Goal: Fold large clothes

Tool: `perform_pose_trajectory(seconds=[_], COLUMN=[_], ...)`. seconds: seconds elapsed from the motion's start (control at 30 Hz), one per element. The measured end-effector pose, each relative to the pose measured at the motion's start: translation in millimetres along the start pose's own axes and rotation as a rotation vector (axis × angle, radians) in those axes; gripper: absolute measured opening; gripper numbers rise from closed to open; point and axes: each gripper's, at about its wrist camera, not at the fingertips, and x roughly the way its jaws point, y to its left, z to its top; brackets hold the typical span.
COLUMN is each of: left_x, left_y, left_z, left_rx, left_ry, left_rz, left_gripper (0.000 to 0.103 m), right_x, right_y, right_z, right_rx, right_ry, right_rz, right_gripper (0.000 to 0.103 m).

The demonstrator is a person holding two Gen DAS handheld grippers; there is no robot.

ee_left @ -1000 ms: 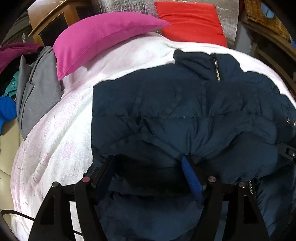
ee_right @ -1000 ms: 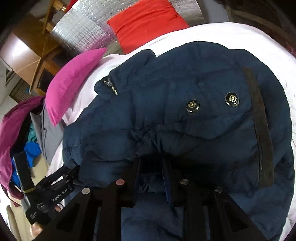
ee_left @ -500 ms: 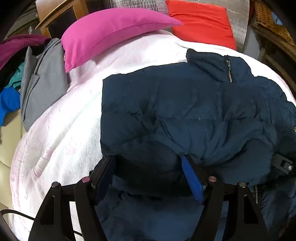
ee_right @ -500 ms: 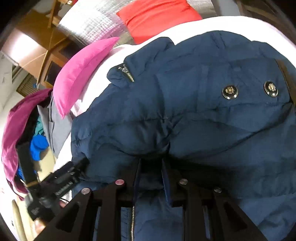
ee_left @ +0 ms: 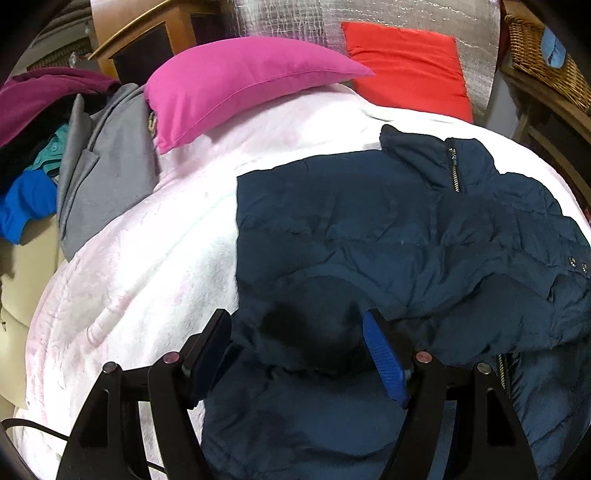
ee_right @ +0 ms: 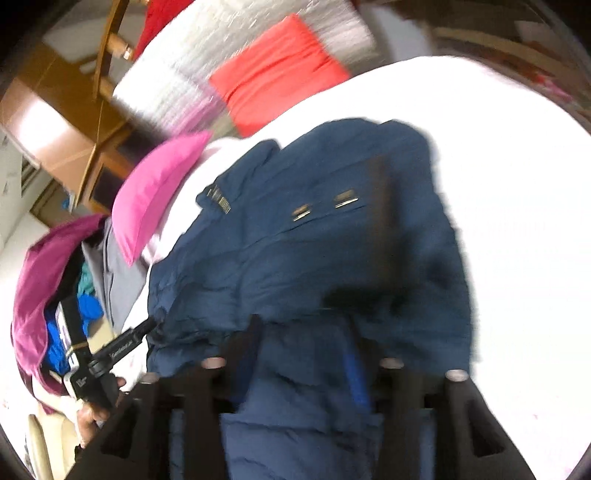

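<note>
- A pale pink-white fleece blanket (ee_left: 155,258) covers the bed; the dark navy quilted puffer jacket (ee_left: 388,229) lies spread on it, filling the centre to 4 o'clock of the left wrist view.
- In that view a magenta oblong pillow (ee_left: 236,81) lies at 11 o'clock, a red square cushion (ee_left: 406,66) at 1 o'clock against a silver foil sheet (ee_left: 288,18), and a grey folded garment (ee_left: 99,162) hangs off the bed at 9 o'clock.
- The left gripper (ee_left: 295,332) points down onto the near part of the jacket; its blue-padded fingers stand wide apart with a dark fold of jacket between them, not pinched.
- The right gripper (ee_right: 303,332) is tilted and its picture is blurred; its fingers are spread, with jacket cloth lying between them.
- The jacket collar with its zipper (ee_left: 454,170) points to 1 o'clock.
- The jacket's left edge (ee_left: 238,236) runs straight, and bare blanket lies beside it from 7 to 10 o'clock.
- In the right wrist view, bare blanket lies from 1 to 4 o'clock.
</note>
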Motion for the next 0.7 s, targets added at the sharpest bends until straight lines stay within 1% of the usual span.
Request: perform_pose_trajectory(seconds=[0.03, 0.07, 0.13, 0.2, 0.3, 0.33, 0.4, 0.47, 0.53, 0.6, 0.63, 0.7], left_x=[0, -1, 1, 2, 7, 9, 13, 20, 31, 45, 54, 59], left_y=[1, 3, 7, 13, 27, 36, 51, 65, 69, 64, 59, 52], left_z=[-2, -4, -7, -9, -8, -7, -4, -2, -1, -2, -4, -5], left_rx=[0.0, 0.0, 0.002, -0.002, -0.047, -0.08, -0.146, -0.215, -0.239, -0.222, -0.206, -0.188], left_ry=[0.002, 0.003, 0.002, 0.001, 0.006, 0.01, 0.015, 0.023, 0.047, 0.088, 0.115, 0.117], left_rz=[0.004, 0.012, 0.023, 0.047, 0.086, 0.087, 0.075, 0.045, 0.033, 0.042, 0.041, 0.05], left_gripper=[0.074, 0.074, 0.074, 0.074, 0.074, 0.074, 0.074, 0.074, 0.074, 0.074, 0.074, 0.075], right_x=[-11, -16, -22, -23, -12, -6, 7, 19, 31, 50, 55, 56], right_y=[-9, -14, -20, -18, -14, -14, -19, -23, -28, -35, -37, -38], right_z=[-1, 1, 4, 8, 22, 26, 35, 42, 45, 48, 49, 49], right_rx=[0.016, 0.029, 0.052, 0.054, 0.034, 0.03, 0.051, 0.068, 0.079, 0.1, 0.107, 0.108], right_ry=[-0.026, -0.033, -0.041, -0.056, -0.09, -0.092, -0.095, -0.087, -0.07, -0.026, -0.021, -0.015], right_rz=[-0.009, -0.008, 0.003, -0.008, -0.096, -0.124, -0.147, -0.141, -0.144, -0.163, -0.16, -0.159], right_gripper=[0.058, 0.057, 0.057, 0.056, 0.047, 0.046, 0.04, 0.038, 0.037, 0.036, 0.036, 0.036])
